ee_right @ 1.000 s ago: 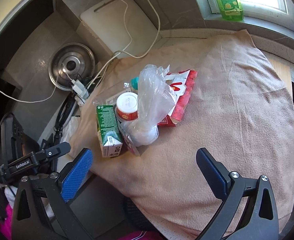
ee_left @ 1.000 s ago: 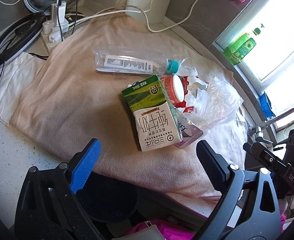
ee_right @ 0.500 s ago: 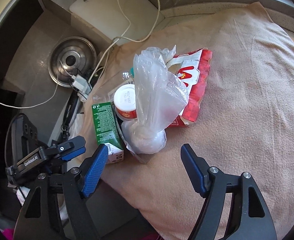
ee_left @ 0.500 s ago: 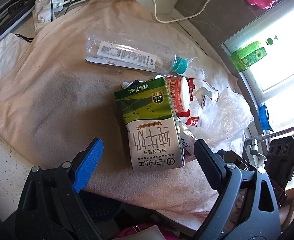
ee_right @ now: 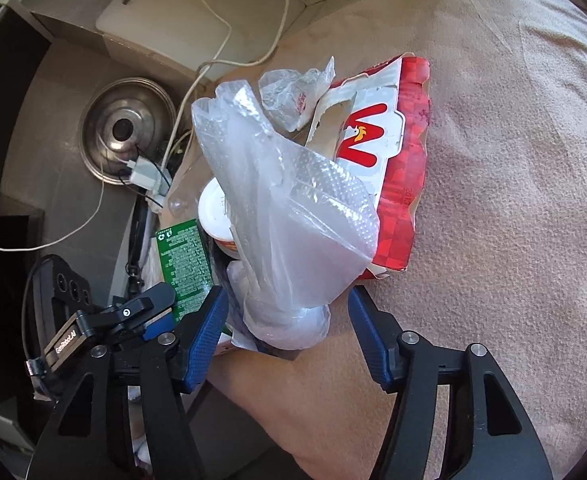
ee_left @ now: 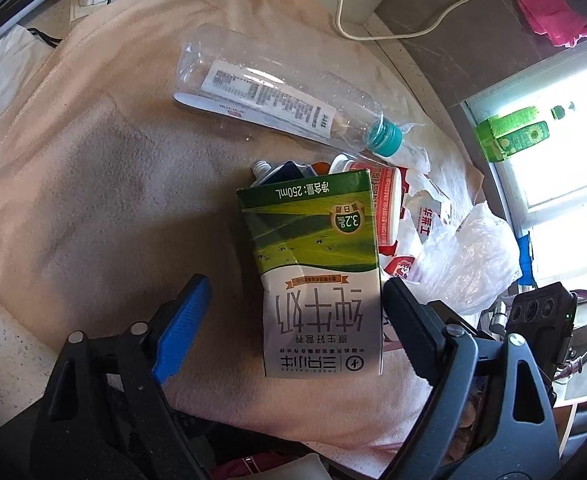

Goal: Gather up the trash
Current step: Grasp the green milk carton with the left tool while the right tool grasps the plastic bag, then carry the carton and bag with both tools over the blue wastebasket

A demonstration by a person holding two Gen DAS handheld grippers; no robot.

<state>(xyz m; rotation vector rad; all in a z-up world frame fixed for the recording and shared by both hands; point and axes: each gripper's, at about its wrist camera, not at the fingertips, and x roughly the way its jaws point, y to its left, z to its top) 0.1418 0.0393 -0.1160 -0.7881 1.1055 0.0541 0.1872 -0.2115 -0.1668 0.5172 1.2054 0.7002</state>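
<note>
Straddling the near end of the milk carton point(ee_left: 321, 276), the left tool point(ee_left: 293, 312) is spread wide and grips nothing; its dark finger sits just beside the carton's right edge while the blue pad stands apart on the other side. Closing from here may shove the light carton sideways into the heap instead of pinching it, or crush it. The right tool point(ee_right: 285, 316) is likewise open, partly, with the knotted bottom of the clear plastic bag point(ee_right: 289, 216) between its pads but not yet squeezed. Thin film could slip out, and the pads may also catch whatever dark scrap lies under it. All the trash lies on a beige towel point(ee_left: 93, 168) spread over the counter. Farther back, the red-and-white cup point(ee_left: 385, 204), the red paper bag point(ee_right: 401, 168) and the empty water bottle point(ee_left: 269, 88) are packed close; lifting 1 piece could drag or roll the others, the bottle especially.
</note>
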